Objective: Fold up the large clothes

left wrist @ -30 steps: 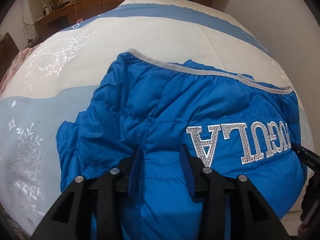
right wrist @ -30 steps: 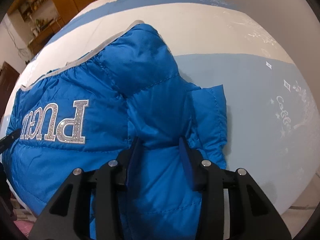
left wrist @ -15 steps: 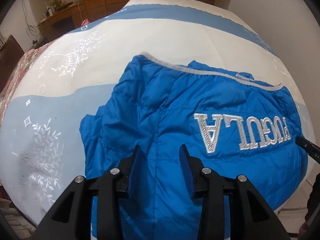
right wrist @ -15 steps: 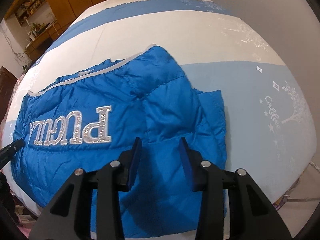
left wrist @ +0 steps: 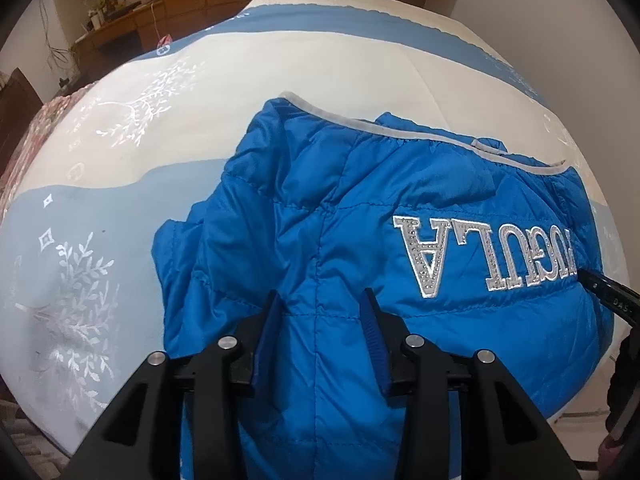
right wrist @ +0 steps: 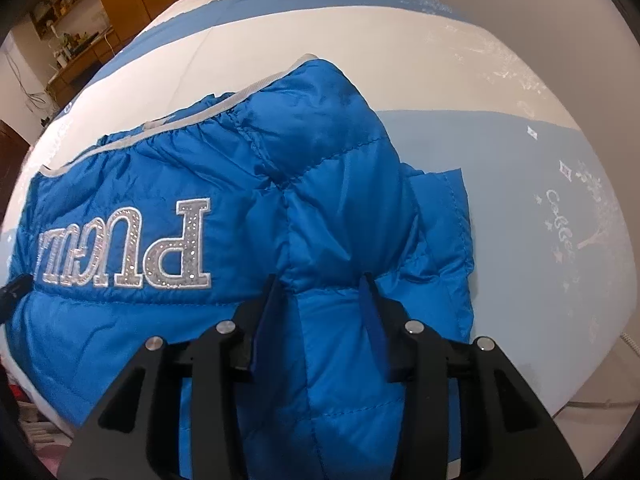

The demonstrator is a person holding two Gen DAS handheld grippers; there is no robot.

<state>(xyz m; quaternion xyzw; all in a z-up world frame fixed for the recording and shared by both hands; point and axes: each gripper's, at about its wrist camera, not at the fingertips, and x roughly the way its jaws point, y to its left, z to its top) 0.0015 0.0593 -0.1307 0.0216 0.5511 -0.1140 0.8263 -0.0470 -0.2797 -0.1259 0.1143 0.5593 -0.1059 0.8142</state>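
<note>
Bed (left wrist: 280, 64): blue jacket (left wrist: 360, 208) spread; left gripper (left wrist: 322, 300), right gripper (right wrist: 320, 284) jaws apart, straddling jacket fabric.

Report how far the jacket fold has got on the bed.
Done: the blue jacket lies on the bed, silver lettering facing up, a sleeve tucked at one side and another at the other. In hand: the left gripper and right gripper each straddle a ridge of near-edge fabric; a firm pinch isn't clear. Left: carrying that edge toward the grey-trimmed hem.
</note>
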